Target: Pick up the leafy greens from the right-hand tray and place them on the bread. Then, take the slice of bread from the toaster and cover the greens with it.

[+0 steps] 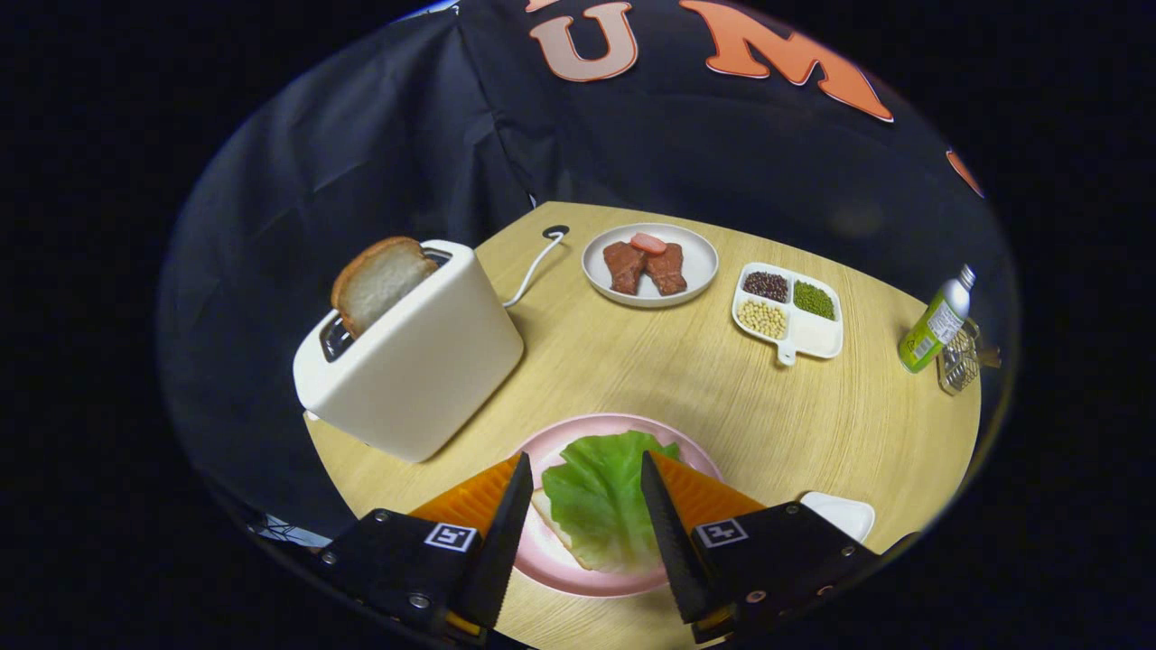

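Observation:
A green lettuce leaf (598, 492) lies spread over a slice of bread (553, 520) on a pink plate (578, 438). My gripper (582, 469) hovers above that plate, open, and the leaf shows in the gap between the two fingers without either one touching it. Beyond the fingers, to the left, stands a white toaster (417, 357) with a slice of bread (379, 282) sticking up from its slot.
On the round wooden table (704, 388), a white plate (691, 248) of meat slices sits at the back, with a divided white dish (813, 336) of beans to its right. A green bottle (935, 325) and wire holder (959, 361) stand far right. A white tray (844, 513) lies by the right finger.

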A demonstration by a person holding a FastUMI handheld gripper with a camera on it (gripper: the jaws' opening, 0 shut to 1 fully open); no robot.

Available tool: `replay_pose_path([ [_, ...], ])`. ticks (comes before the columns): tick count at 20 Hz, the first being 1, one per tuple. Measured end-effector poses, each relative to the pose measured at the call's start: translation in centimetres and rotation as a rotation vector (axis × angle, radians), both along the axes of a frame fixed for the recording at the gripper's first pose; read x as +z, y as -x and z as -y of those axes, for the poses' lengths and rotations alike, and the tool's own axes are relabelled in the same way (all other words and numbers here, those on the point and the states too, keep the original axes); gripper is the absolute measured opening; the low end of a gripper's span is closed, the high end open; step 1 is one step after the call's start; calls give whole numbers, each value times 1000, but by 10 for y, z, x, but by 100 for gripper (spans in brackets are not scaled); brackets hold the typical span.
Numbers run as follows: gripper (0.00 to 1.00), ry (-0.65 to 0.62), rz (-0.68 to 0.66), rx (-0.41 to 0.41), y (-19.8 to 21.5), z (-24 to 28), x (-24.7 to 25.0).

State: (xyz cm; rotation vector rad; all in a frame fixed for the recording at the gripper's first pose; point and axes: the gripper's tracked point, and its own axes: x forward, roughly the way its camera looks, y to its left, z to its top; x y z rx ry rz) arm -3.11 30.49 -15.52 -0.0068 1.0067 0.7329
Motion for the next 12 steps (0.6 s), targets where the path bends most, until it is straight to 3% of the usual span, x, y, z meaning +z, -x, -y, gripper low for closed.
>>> replay_pose_path([
  [4, 87, -59, -9, 12, -4, -31, 38],
  [12, 92, -137, -49, 30, -16, -97, 92],
])
